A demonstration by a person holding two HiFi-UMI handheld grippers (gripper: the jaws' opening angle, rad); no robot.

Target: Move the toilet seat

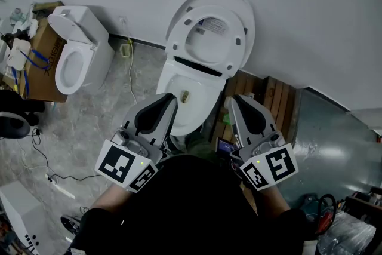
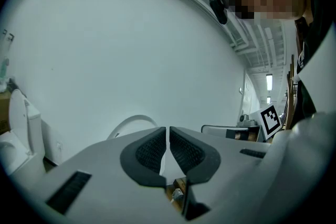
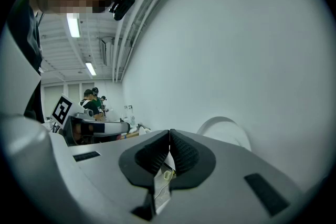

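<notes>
**Head view:** toilet seat [image 1: 178,42] is up. It's a white oval ring standing near upright vs. its lid [image 1: 245,9], and the lid leans on the wall. Seat underside faces the cam, w/ small bumpers on the ring. A label on the lid shows thru the opening. Bowl [image 1: 190,95] sits open below. Left gripper [image 1: 171,98] & right gripper [image 1: 233,101] point at the bowl front, one each side, both apart from the seat. Only this view gives the floor: a second toilet [image 1: 77,57] far left w/ seat down, a cardboard box [image 1: 42,60] beside it, and wood boards [image 1: 277,98] to the right of the bowl.

**Left gripper view:** left gripper [image 2: 167,136] has its jaws closed, pads all but meeting, nothing betw. them. Beyond the tips is just a white arc [image 2: 134,122] vs. the wall; can't tell if it's seat or lid. Second toilet [image 2: 18,136] is at the left edge. The right gripper's marker cube [image 2: 270,119] is at right.

**Right gripper view:** right gripper [image 3: 169,144] has its jaws together, empty. Same white arc [image 3: 226,131], now right of the tips. Only here: people [image 3: 92,101] far back in the room.
</notes>
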